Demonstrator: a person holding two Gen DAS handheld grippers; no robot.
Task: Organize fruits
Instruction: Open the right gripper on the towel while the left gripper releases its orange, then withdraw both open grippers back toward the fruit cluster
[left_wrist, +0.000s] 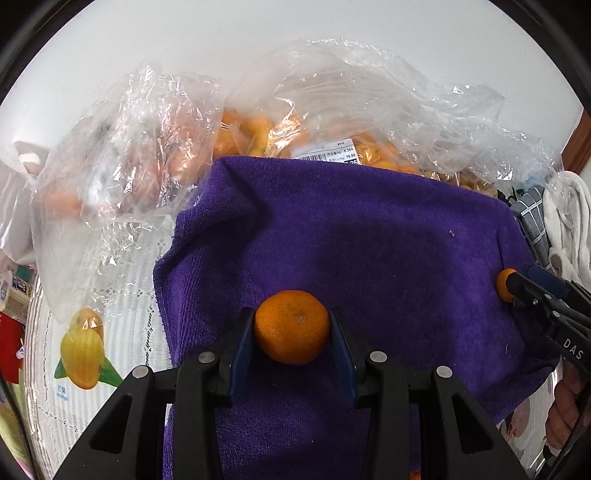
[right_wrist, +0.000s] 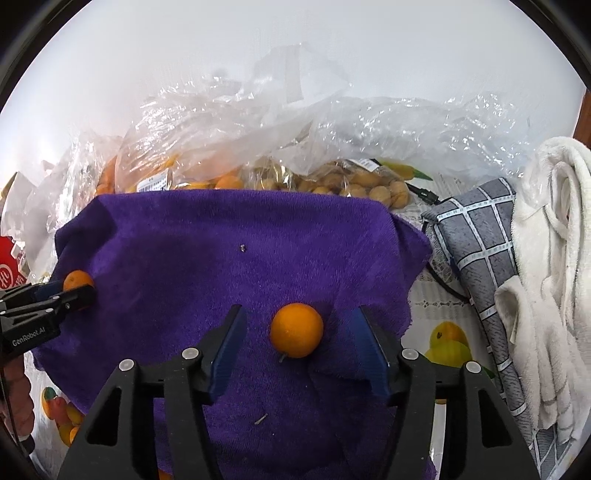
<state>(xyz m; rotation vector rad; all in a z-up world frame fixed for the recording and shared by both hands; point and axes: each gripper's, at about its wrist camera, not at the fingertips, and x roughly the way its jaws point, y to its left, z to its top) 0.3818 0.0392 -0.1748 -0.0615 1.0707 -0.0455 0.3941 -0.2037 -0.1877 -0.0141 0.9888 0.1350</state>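
A mandarin (left_wrist: 291, 326) is pinched between the blue pads of the left gripper (left_wrist: 292, 332) over the purple towel (left_wrist: 369, 240); its dimpled end is turned toward the camera, and no long axis can be made out on so round a fruit. A second mandarin (right_wrist: 296, 329) is seen lying on the same towel between the fingers of the right gripper (right_wrist: 299, 350), which are spread wide and kept apart from it on both sides; a small stem is shown at its lower edge. Behind the towel, orange fruits are held in a clear plastic bag (left_wrist: 369, 110), and pale brown round fruits in another clear bag (right_wrist: 362, 184). A grey checked cloth (right_wrist: 476, 240) and a white towel (right_wrist: 546, 258) are laid to the right
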